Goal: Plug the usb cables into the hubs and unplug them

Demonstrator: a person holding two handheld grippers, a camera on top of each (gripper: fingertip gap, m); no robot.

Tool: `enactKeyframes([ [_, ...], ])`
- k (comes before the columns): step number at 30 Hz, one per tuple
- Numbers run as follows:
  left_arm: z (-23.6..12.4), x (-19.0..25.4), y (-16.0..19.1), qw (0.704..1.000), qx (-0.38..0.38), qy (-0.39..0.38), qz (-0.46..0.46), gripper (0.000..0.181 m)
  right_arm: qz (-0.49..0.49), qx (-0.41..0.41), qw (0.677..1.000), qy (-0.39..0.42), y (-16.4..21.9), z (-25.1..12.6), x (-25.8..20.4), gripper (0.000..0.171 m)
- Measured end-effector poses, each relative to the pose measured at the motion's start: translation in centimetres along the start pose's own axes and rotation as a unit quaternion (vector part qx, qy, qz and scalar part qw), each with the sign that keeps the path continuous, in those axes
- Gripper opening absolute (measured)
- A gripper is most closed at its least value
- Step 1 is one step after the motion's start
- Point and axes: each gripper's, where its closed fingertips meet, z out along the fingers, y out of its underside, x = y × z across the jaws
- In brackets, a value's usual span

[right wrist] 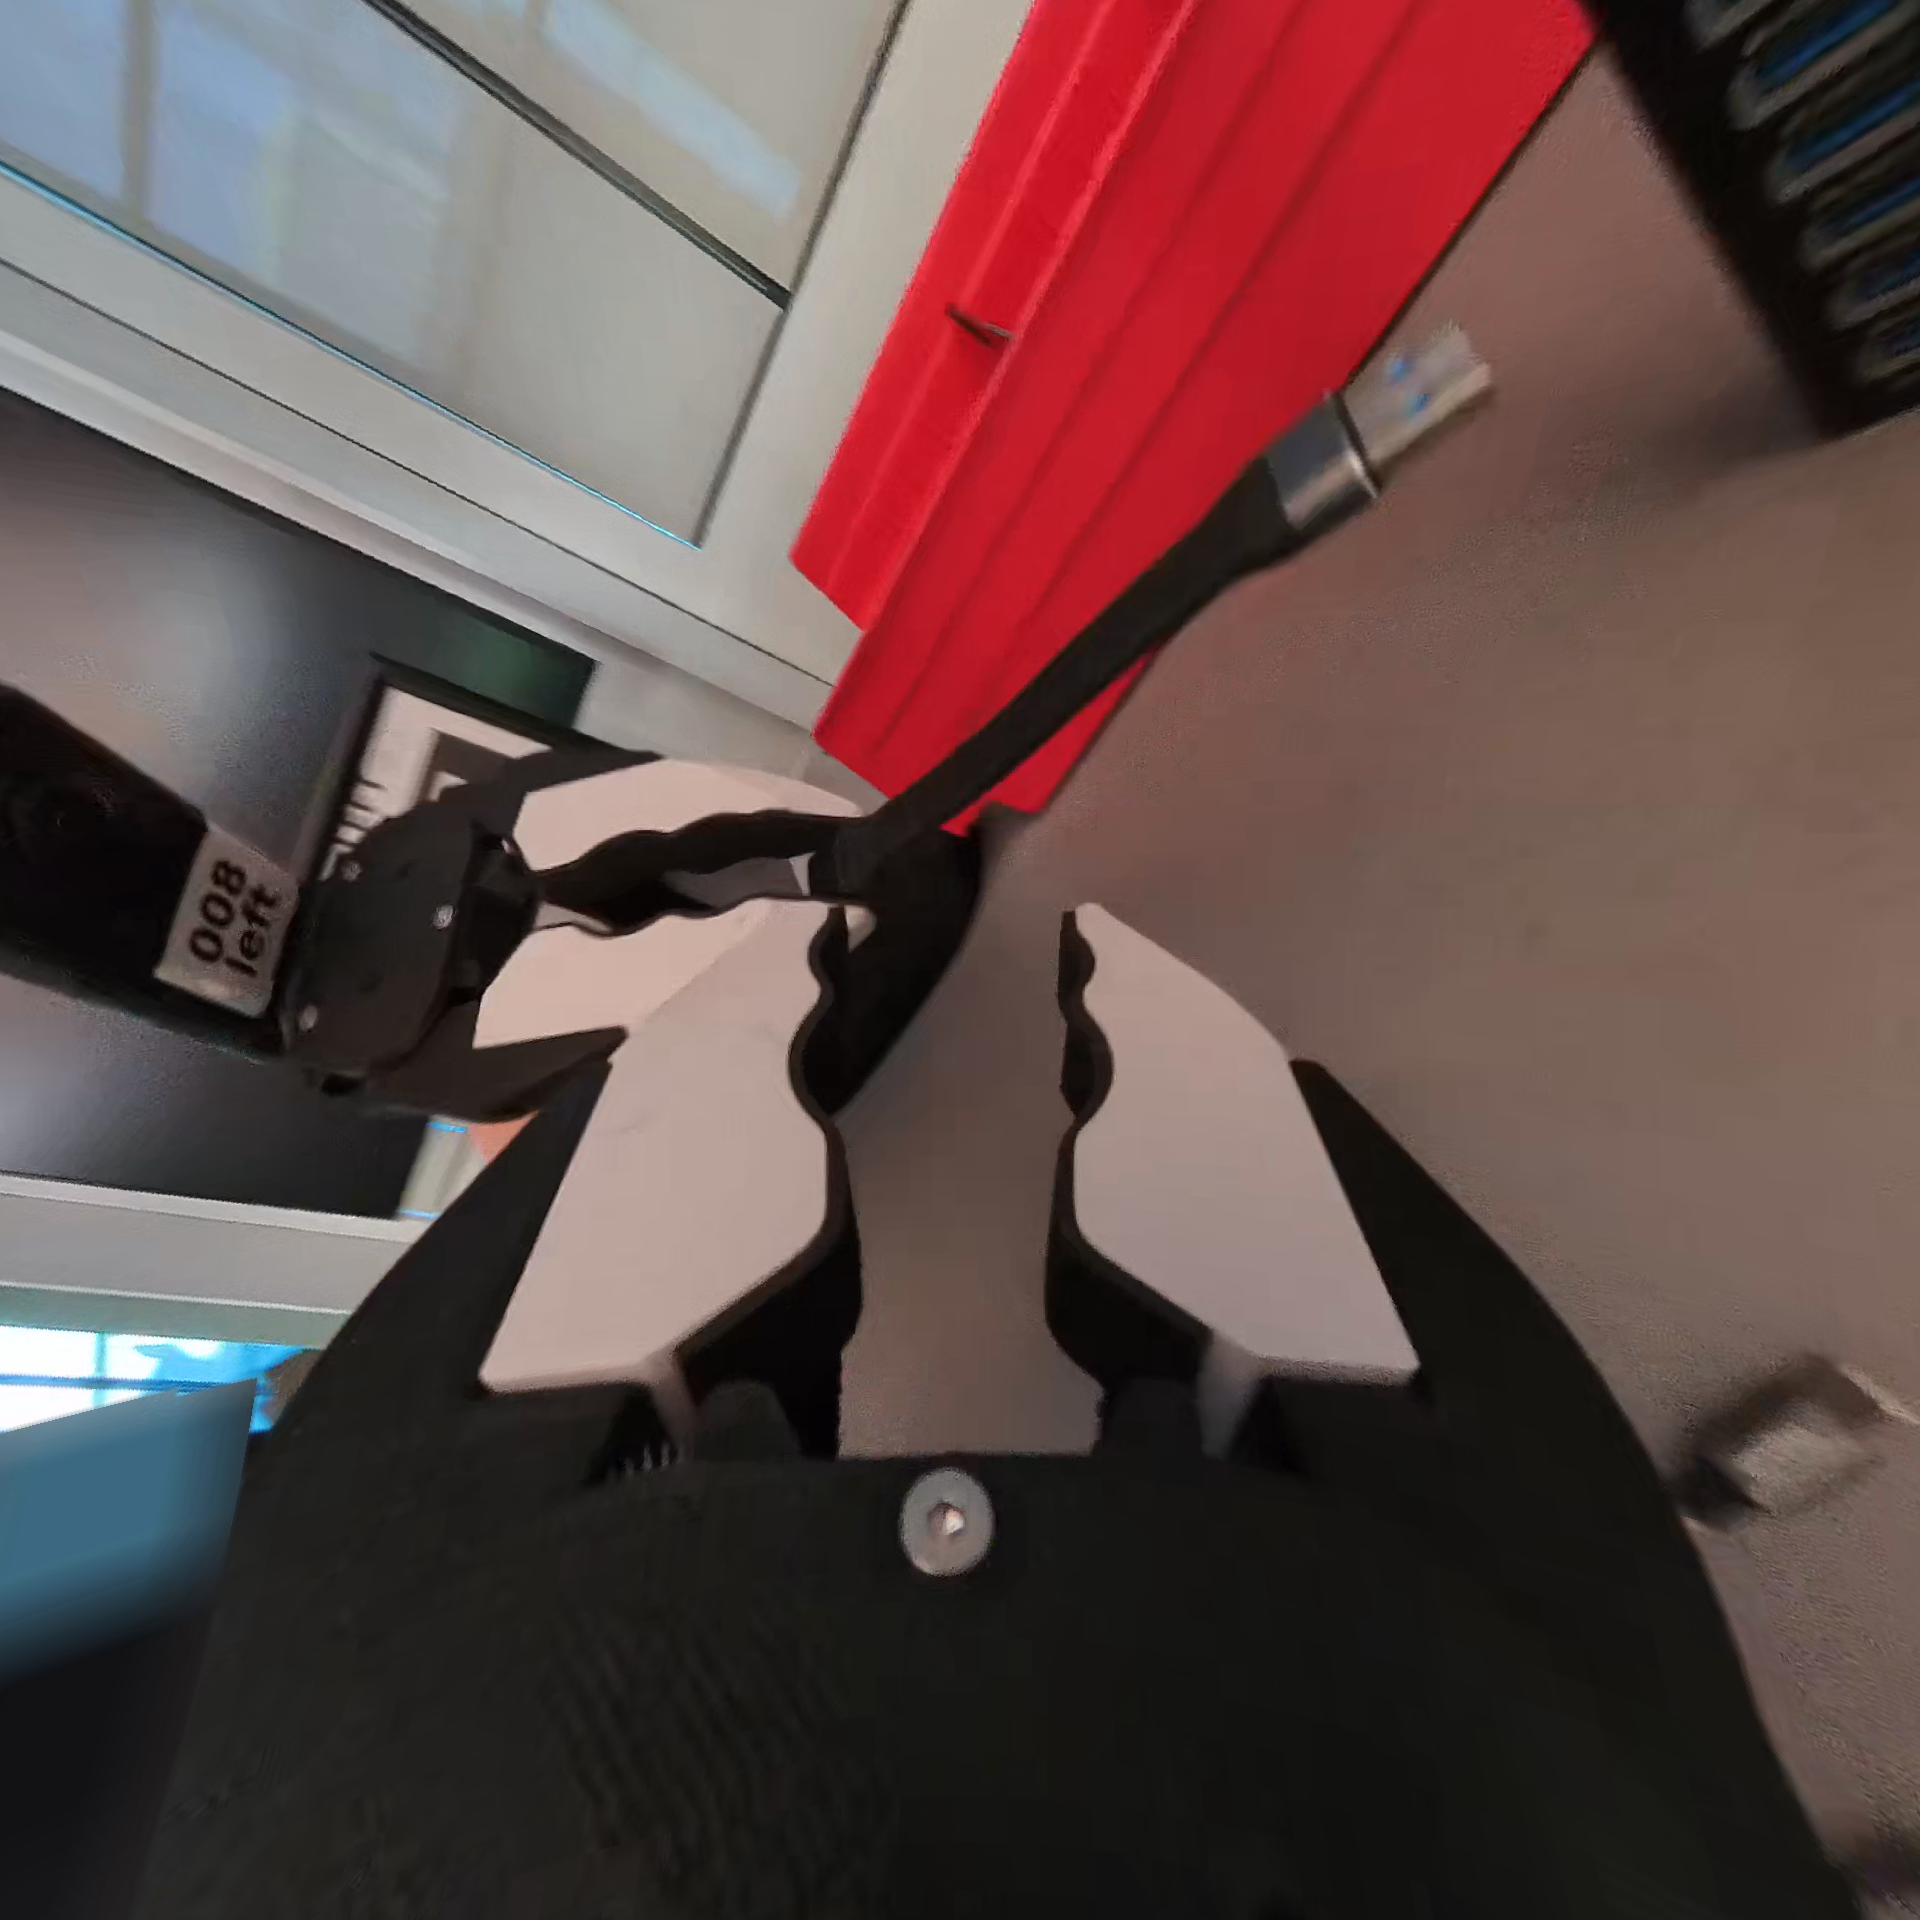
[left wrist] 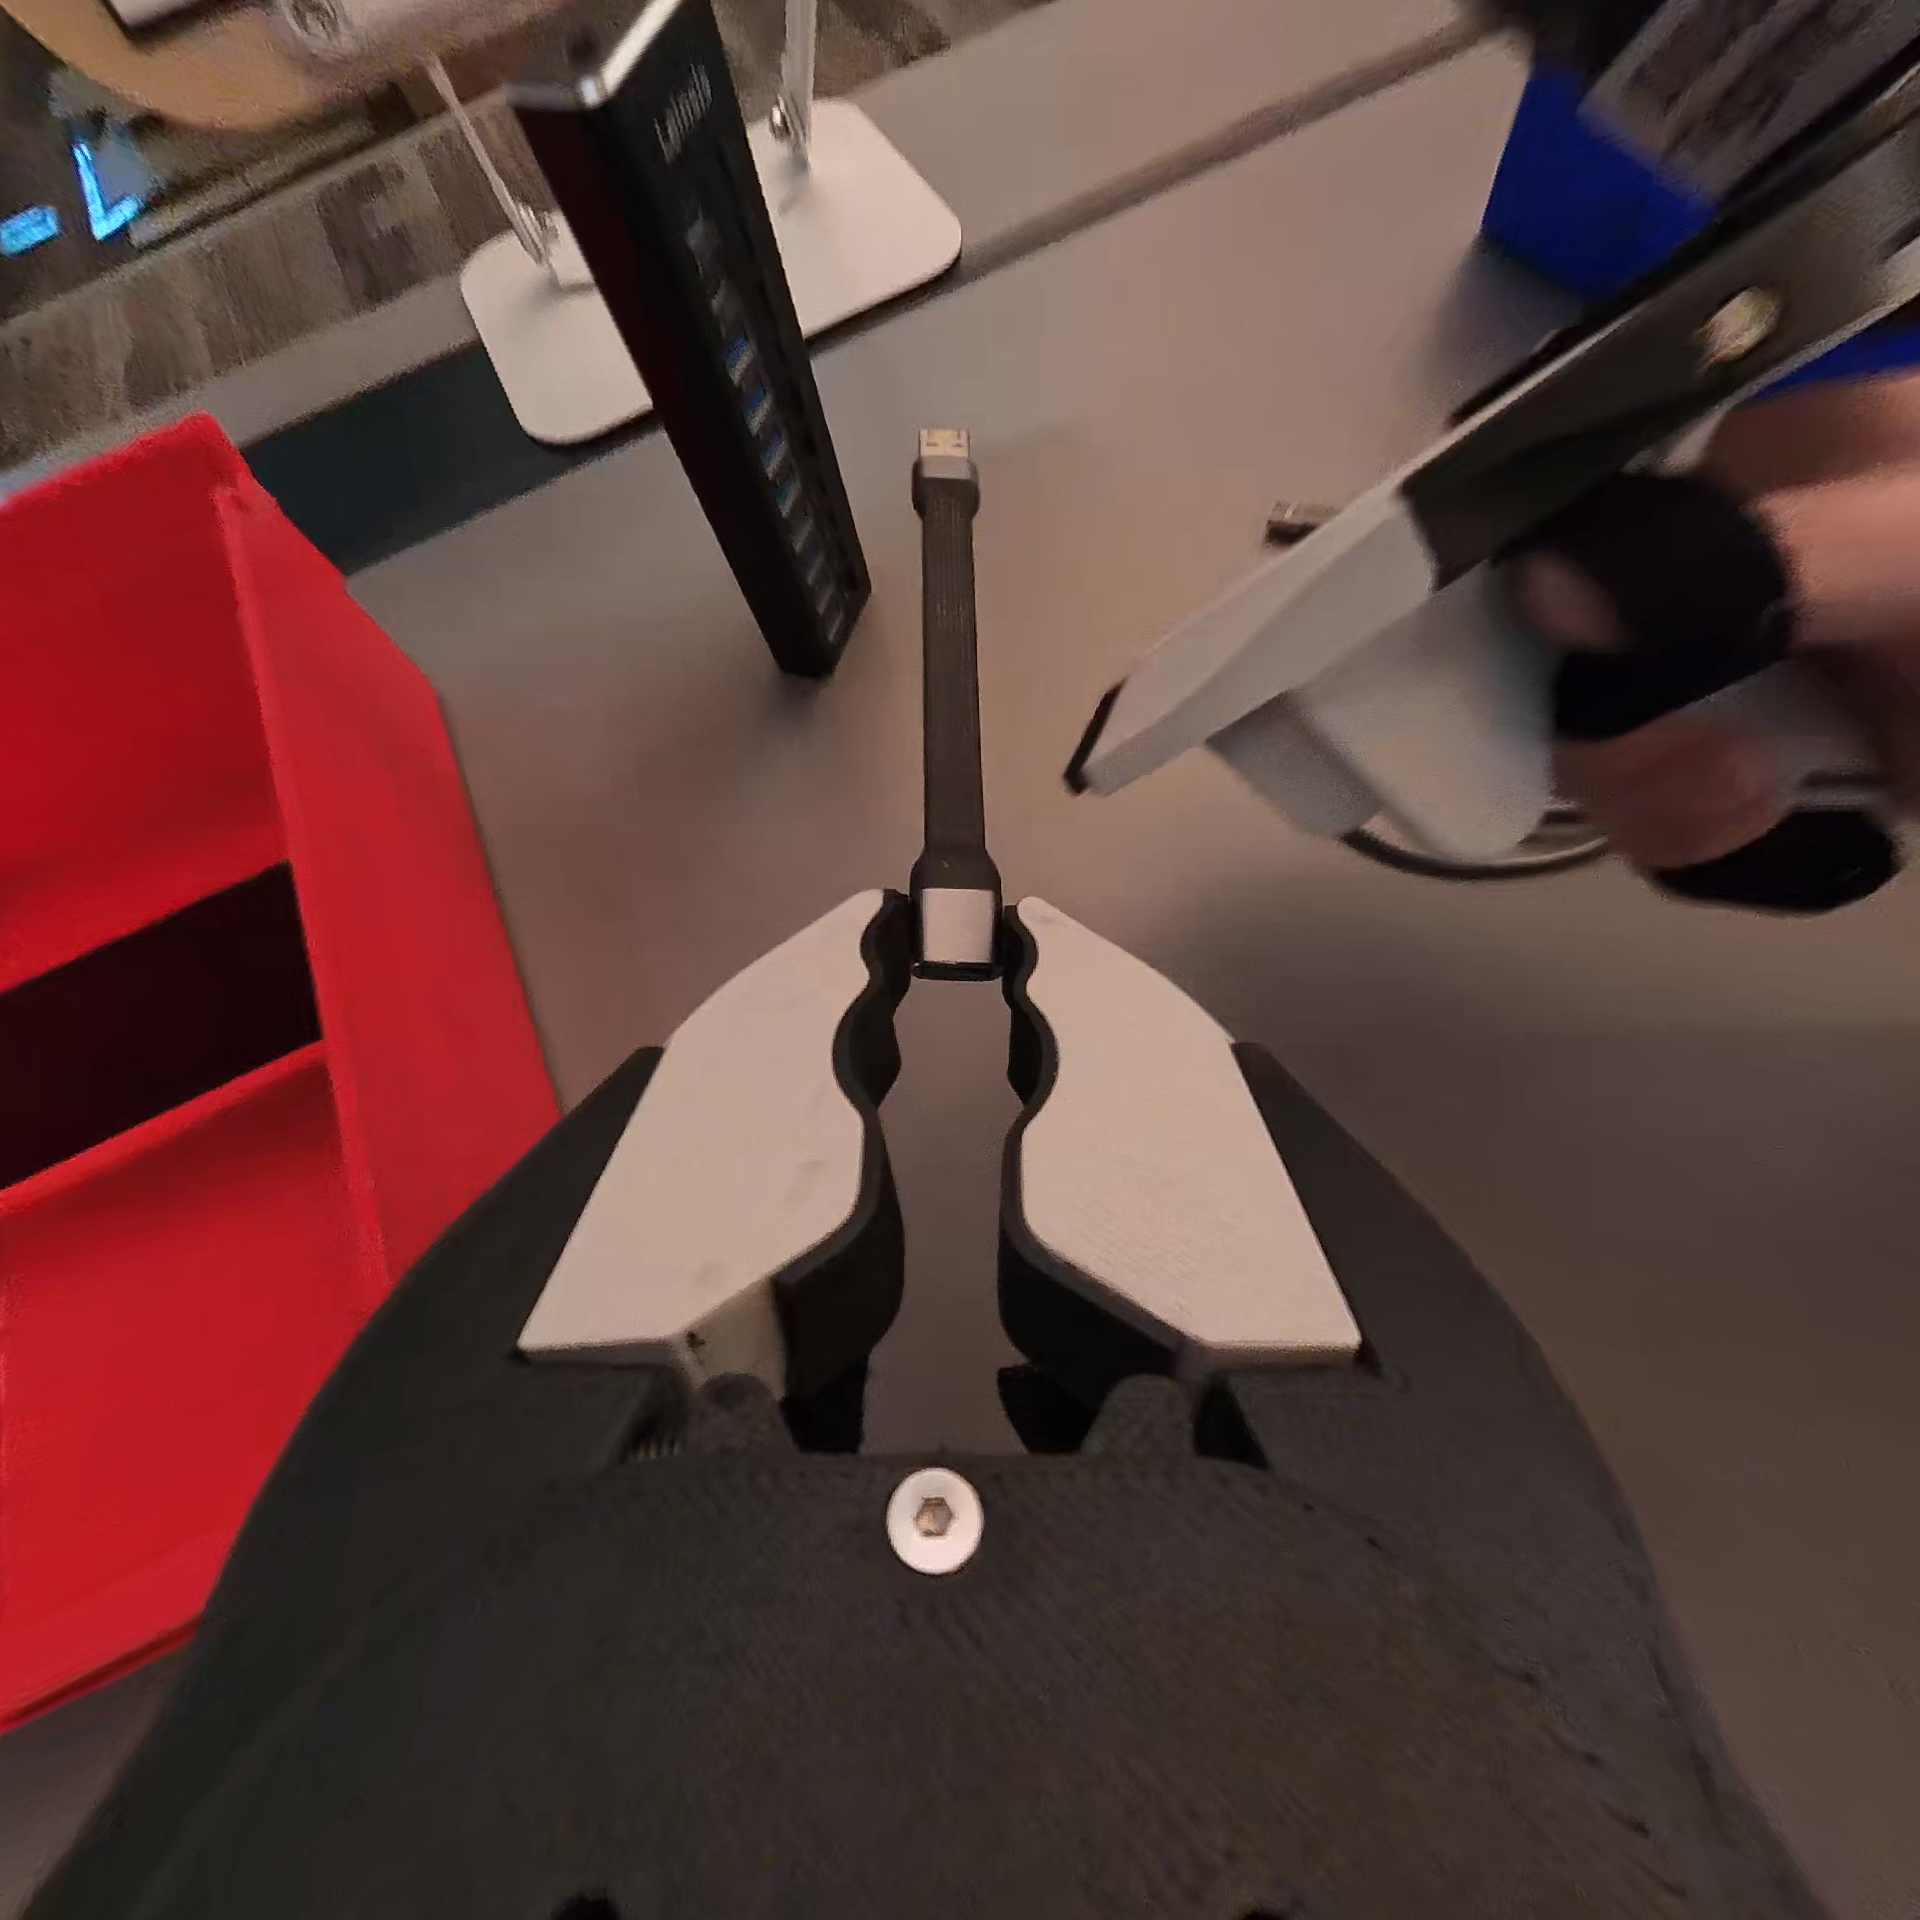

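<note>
The left tool [left wrist: 956, 935] is clenched on one metal plug of a short black cable [left wrist: 951, 665], which juts straight ahead, free plug toward the black hub [left wrist: 727, 343] (upright, leaning). The right tool [right wrist: 951, 935] hangs released, just beside the cable. A red bin [left wrist: 208, 935] stands near the surface's [left wrist: 1351, 1091] left edge, contents unseen.

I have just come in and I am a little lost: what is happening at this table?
A person works with two handheld grippers. The left gripper is shut on one end of a short black usb cable, whose free plug points toward the tall black hub and is not inserted. The right gripper is open and empty nearby.
</note>
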Motion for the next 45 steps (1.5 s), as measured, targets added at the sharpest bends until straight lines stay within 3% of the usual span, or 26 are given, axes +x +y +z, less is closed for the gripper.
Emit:
enactKeyframes([
  [1, -0.6, 0.2, -0.5, 1.000, 0.012, 0.002, 0.000, 0.016, 0.016, 0.010, 1.000, -0.019, 0.1, 0.4, -0.4, 0.040],
  [7, -2.6, 1.9, -1.8, 0.998, 0.056, -0.002, 0.026, 0.016, 0.062, 0.108, 0.986, -0.114, -1.8, 0.2, -3.3, 0.043],
  [12, -2.5, 3.3, -1.6, 0.997, 0.073, 0.022, 0.016, 0.016, 0.027, 0.150, 0.983, -0.098, -2.8, -0.7, -3.4, 0.031],
  [13, -2.2, 3.6, -1.3, 0.997, 0.072, 0.029, 0.009, 0.022, 0.029, 0.161, 0.981, -0.101, -3.0, -1.0, -3.5, 0.022],
  [14, -1.9, 4.0, -1.1, 0.997, 0.072, 0.037, 0.003, 0.029, 0.028, 0.166, 0.979, -0.114, -3.1, -1.4, -3.7, 0.002],
  [16, -1.1, 4.5, -0.3, 0.997, 0.064, 0.047, -0.015, 0.041, 0.008, 0.139, 0.984, -0.110, -2.8, -1.3, -3.8, 0.003],
  [18, -0.5, 4.5, 0.3, 0.997, 0.046, 0.049, -0.033, 0.054, -0.112, 0.123, 0.986, -0.021, -3.2, -1.6, -2.8, 0.004],
  [20, -0.8, 4.3, -0.2, 0.994, 0.064, 0.065, -0.055, 0.066, -0.280, 0.129, 0.948, 0.085, -4.5, -2.8, -2.4, 0.004],
  [23, -2.5, 4.6, -2.4, 0.978, 0.129, 0.126, -0.105, 0.062, -0.504, 0.152, 0.826, 0.202, -6.1, -5.1, -4.2, 0.004],
  [27, -4.9, 5.1, -4.7, 0.958, 0.188, 0.178, -0.122, 0.057, -0.702, 0.192, 0.634, 0.261, -5.7, -6.5, -8.3, 0.004],
  [29, -5.9, 5.5, -5.5, 0.955, 0.210, 0.181, -0.109, 0.058, -0.744, 0.181, 0.590, 0.257, -4.7, -6.1, -9.1, 0.004],
  [34, -6.9, 6.8, -6.0, 0.960, 0.220, 0.158, -0.067, 0.060, -0.772, 0.186, 0.551, 0.258, -4.0, -5.9, -10.3, 0.004],
  [41, -7.5, 7.3, -7.2, 0.965, 0.239, 0.106, -0.033, 0.058, -0.787, 0.166, 0.538, 0.254, -3.1, -4.8, -10.2, 0.003],
  [45, -7.7, 7.3, -7.4, 0.967, 0.238, 0.086, 0.006, 0.054, -0.790, 0.125, 0.556, 0.226, -1.9, -3.6, -9.5, 0.004],
])
